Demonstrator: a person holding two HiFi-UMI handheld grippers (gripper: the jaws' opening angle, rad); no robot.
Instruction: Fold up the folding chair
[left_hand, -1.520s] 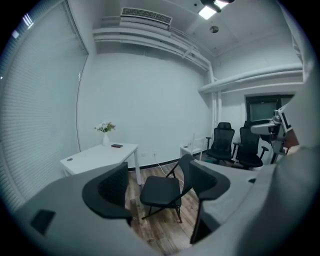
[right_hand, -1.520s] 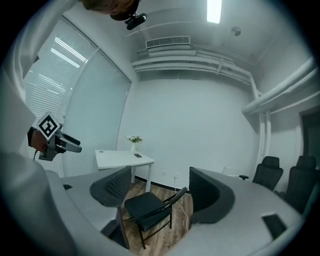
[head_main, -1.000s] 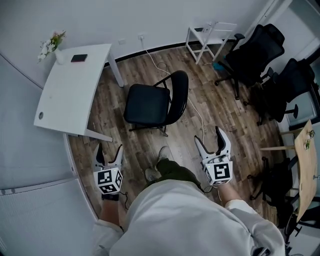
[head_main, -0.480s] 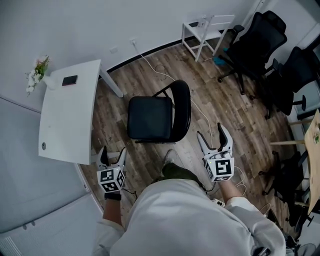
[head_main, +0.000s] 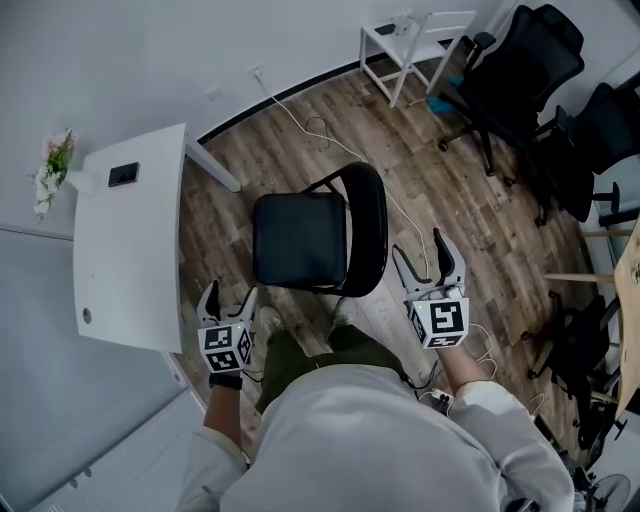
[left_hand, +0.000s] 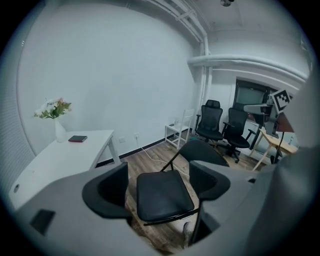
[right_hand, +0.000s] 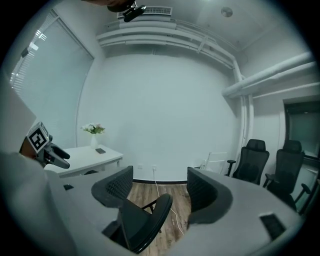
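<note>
Both claws gape wide and hold nothing: left gripper (head_main: 230, 292) and right gripper (head_main: 418, 245) hover near the chair (head_main: 300, 240), unfolded on the floor beside the table (head_main: 130, 250). A one-sided grab may tip it or snag the cable (head_main: 278, 96).

Head view, folding chair (head_main: 300, 240) as dial centre, twelve o'clock toward the wall. White table (head_main: 130, 250) close at nine o'clock, only a narrow strip of floor (head_main: 215, 240) between. Open boards at three, right gripper (head_main: 420, 250) just beside the backrest, jaws apart. White cable (head_main: 278, 97) trailing from eleven to four. Office chairs (head_main: 520, 70) and white rack (head_main: 410, 40) well apart at one to two. Left gripper (head_main: 229, 293) at seven, jaws apart, between table corner and seat; shoes (head_main: 268, 320) near at six.
</note>
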